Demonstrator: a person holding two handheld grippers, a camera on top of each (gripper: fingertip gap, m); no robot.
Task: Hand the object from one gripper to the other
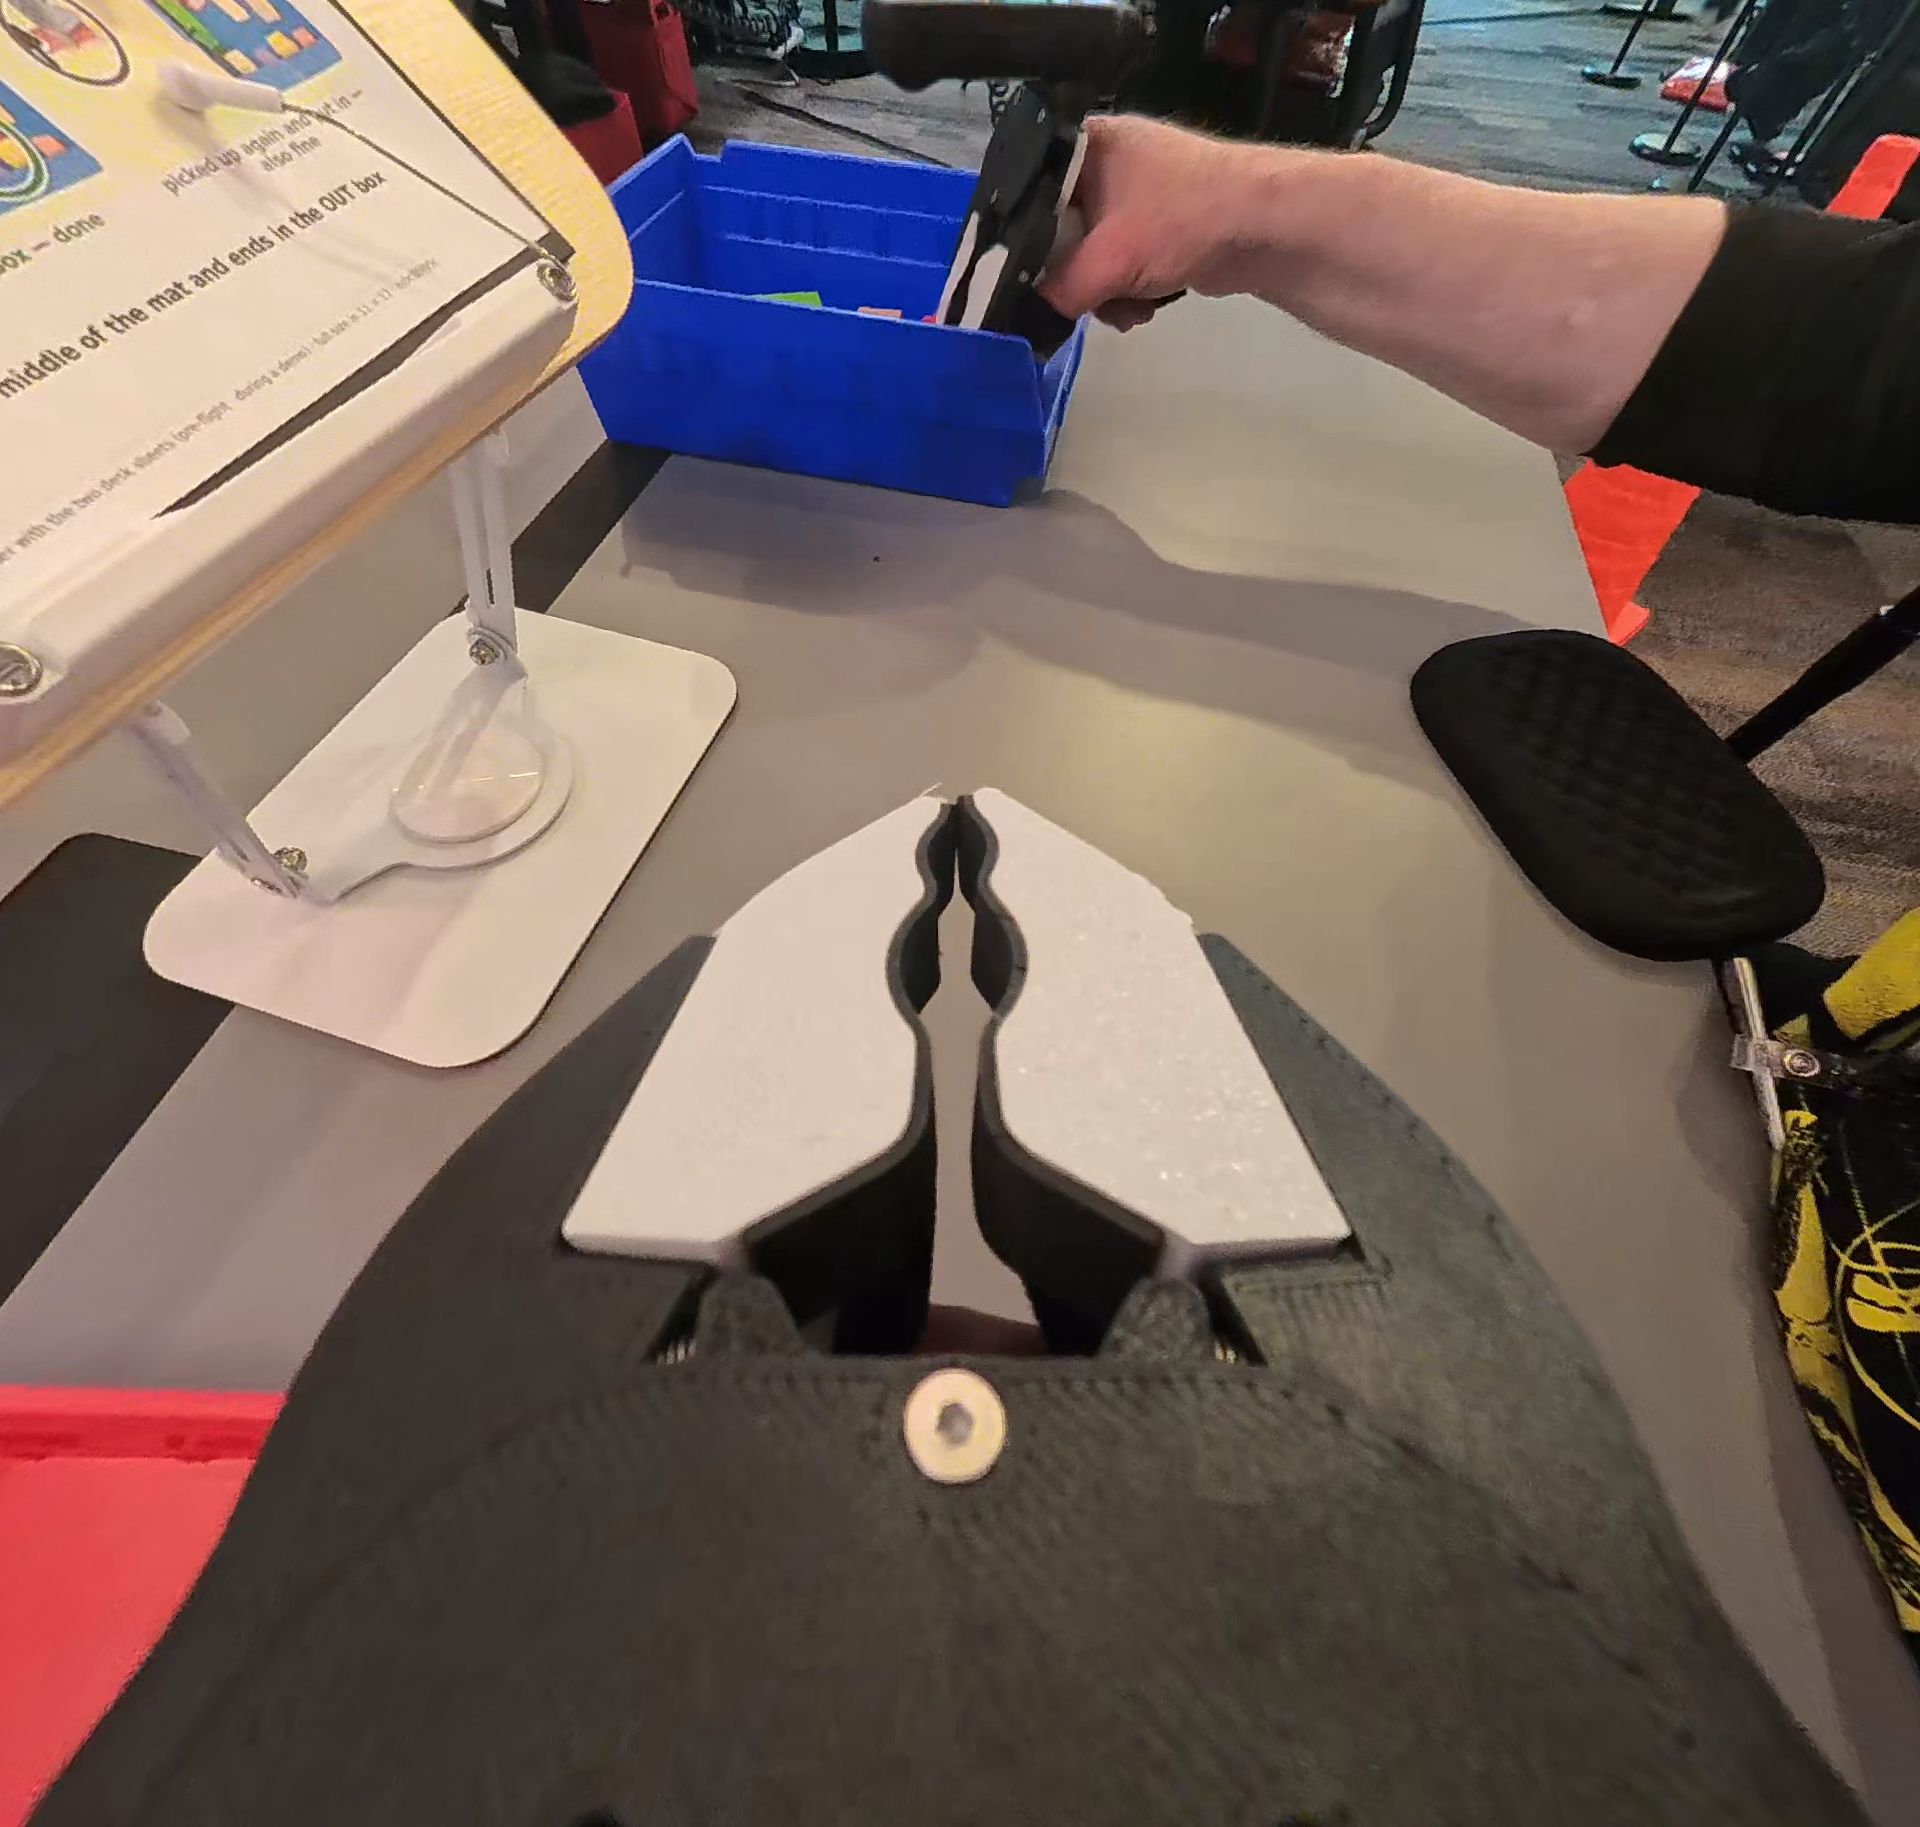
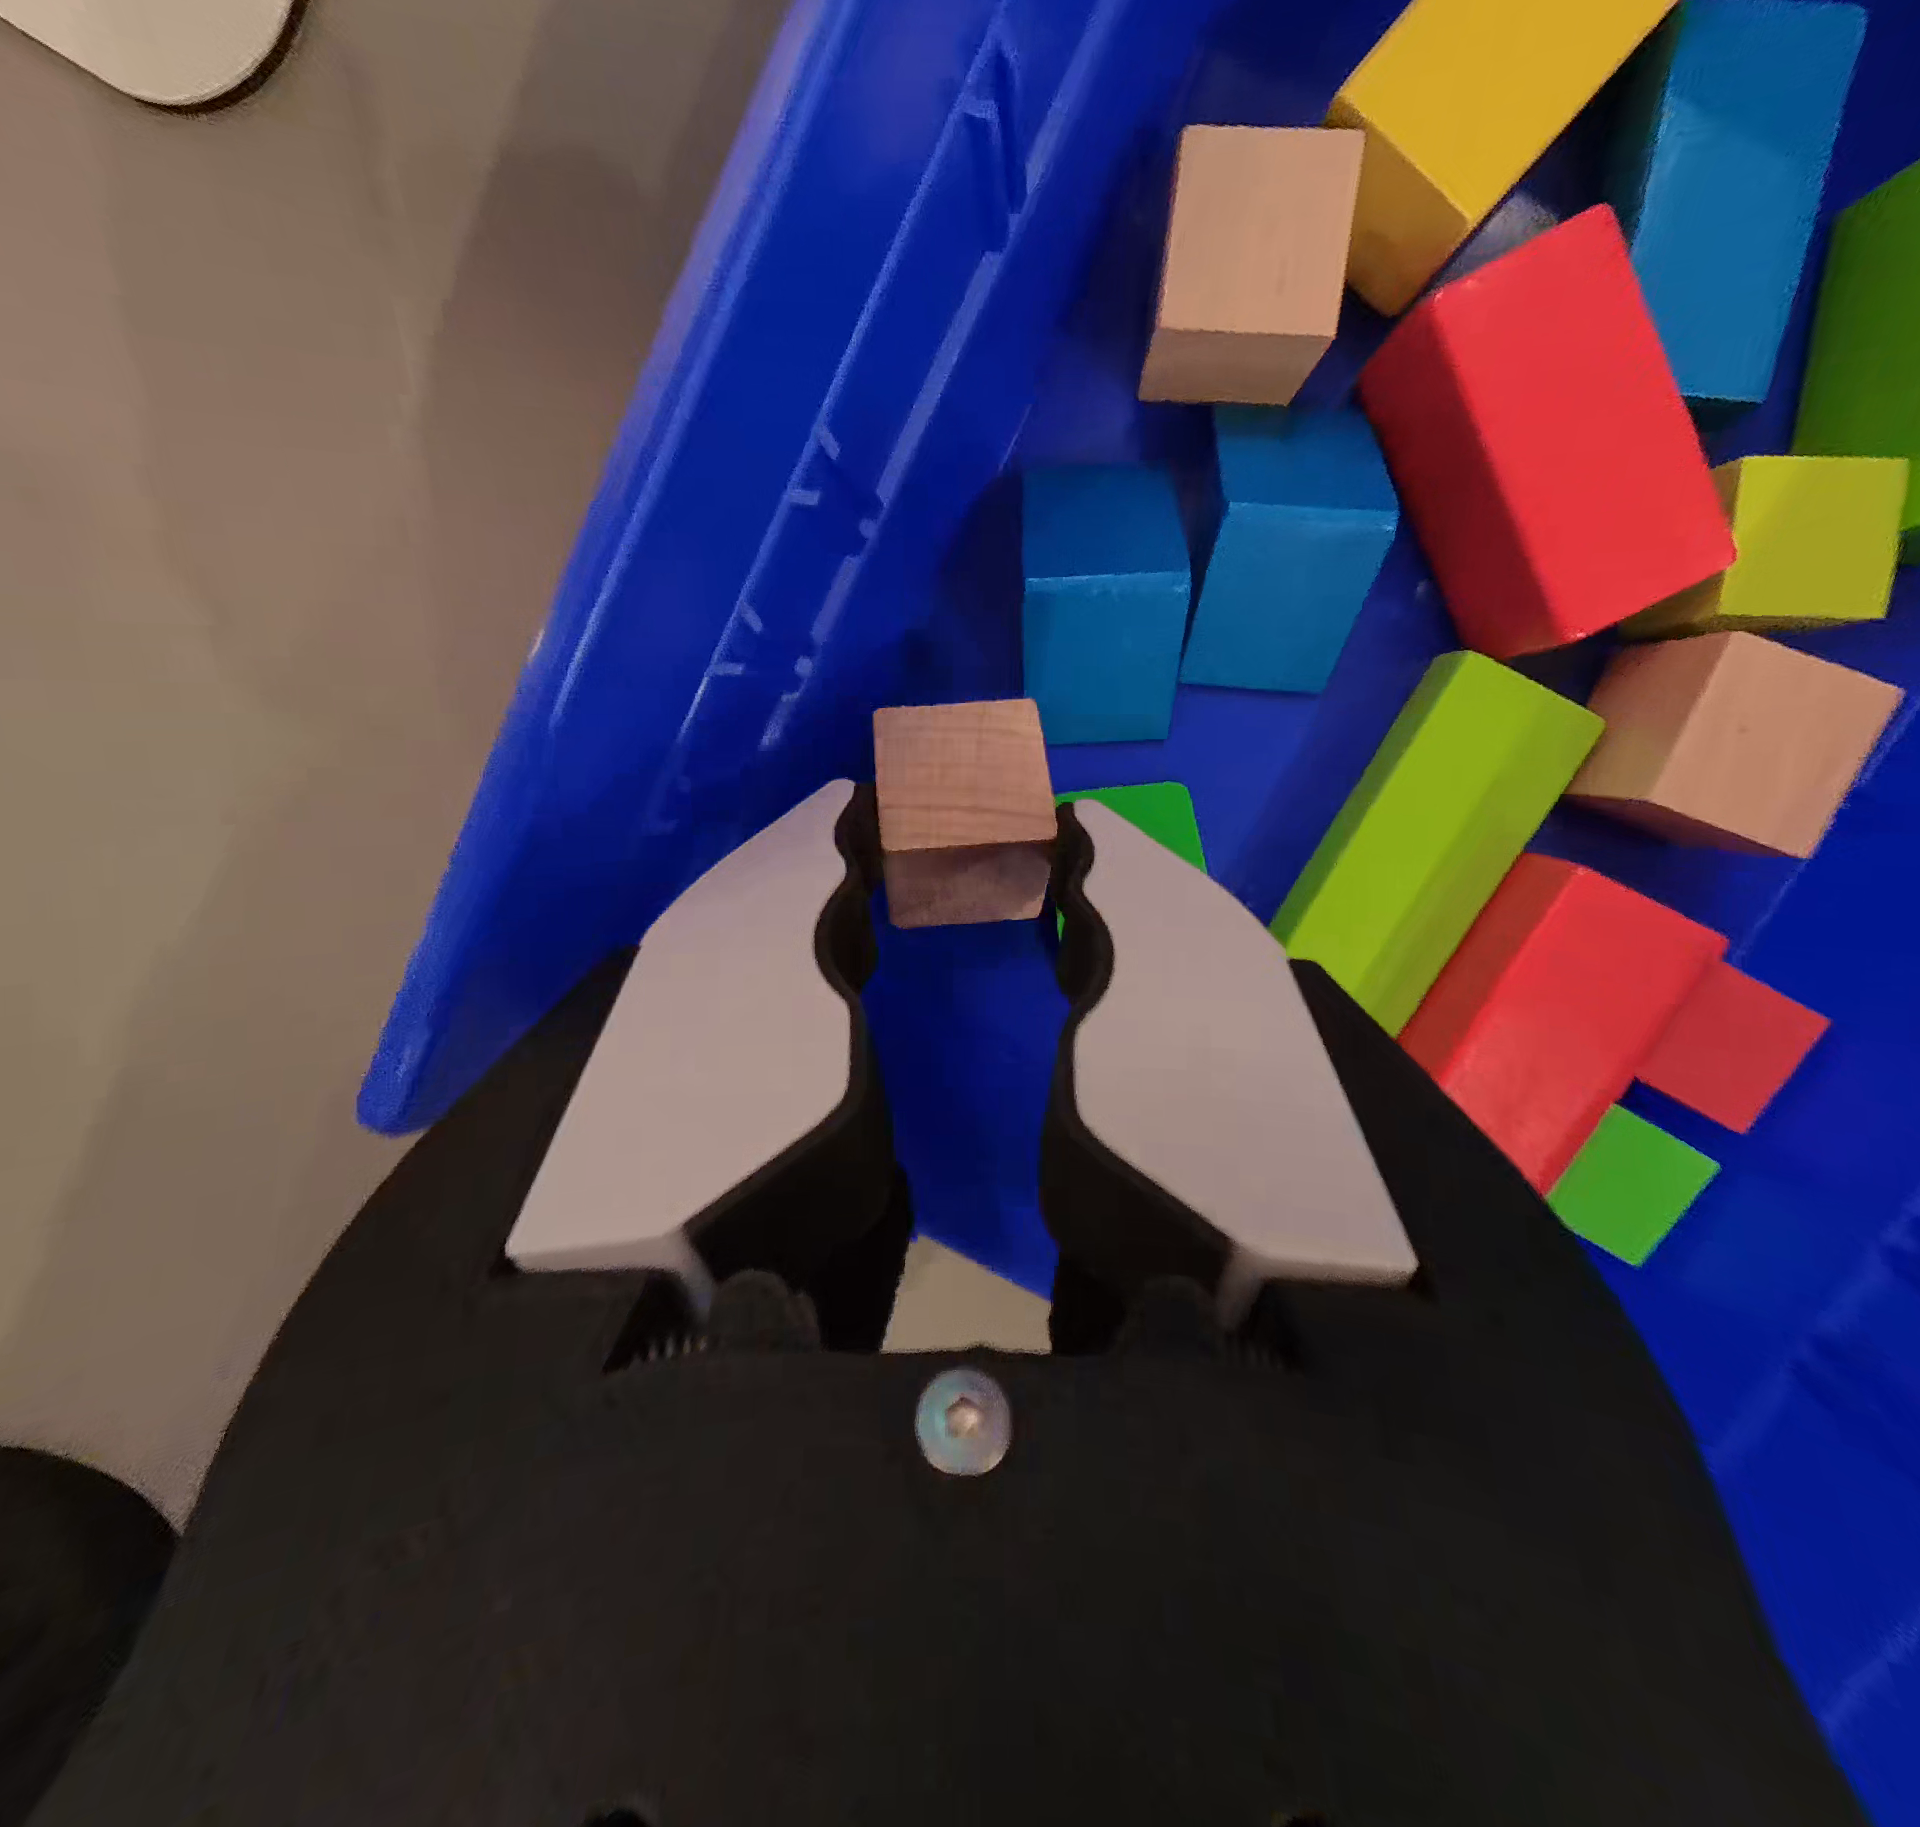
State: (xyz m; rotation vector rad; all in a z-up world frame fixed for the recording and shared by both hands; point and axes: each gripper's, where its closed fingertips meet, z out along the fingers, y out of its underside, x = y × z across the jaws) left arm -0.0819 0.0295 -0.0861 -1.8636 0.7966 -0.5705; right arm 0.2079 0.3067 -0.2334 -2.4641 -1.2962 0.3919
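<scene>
Your right gripper (image 2: 961, 842) has its jaws part open and clamped on a plain wooden cube (image 2: 958, 809), the wavy black pads (image 2: 1075, 873) pressing its two side faces. The cube is bare wood with visible grain and square edges, and it hangs inside the blue bin (image 2: 748, 530), close to the bin's ribbed plastic wall. Deeper in the bin lie painted wooden blocks, smooth and sharp-cornered: two blue cubes (image 2: 1107, 598), a red block (image 2: 1538, 437), a long yellow bar (image 2: 1496, 84) and a lime green bar (image 2: 1423, 821). Your left gripper (image 1: 956, 816) hangs over the matte grey worktop (image 1: 1143, 634), well short of the bin (image 1: 821, 395), its jaws fully closed with nothing between the black pads, the white fingers (image 1: 790, 1029) lightly grainy
</scene>
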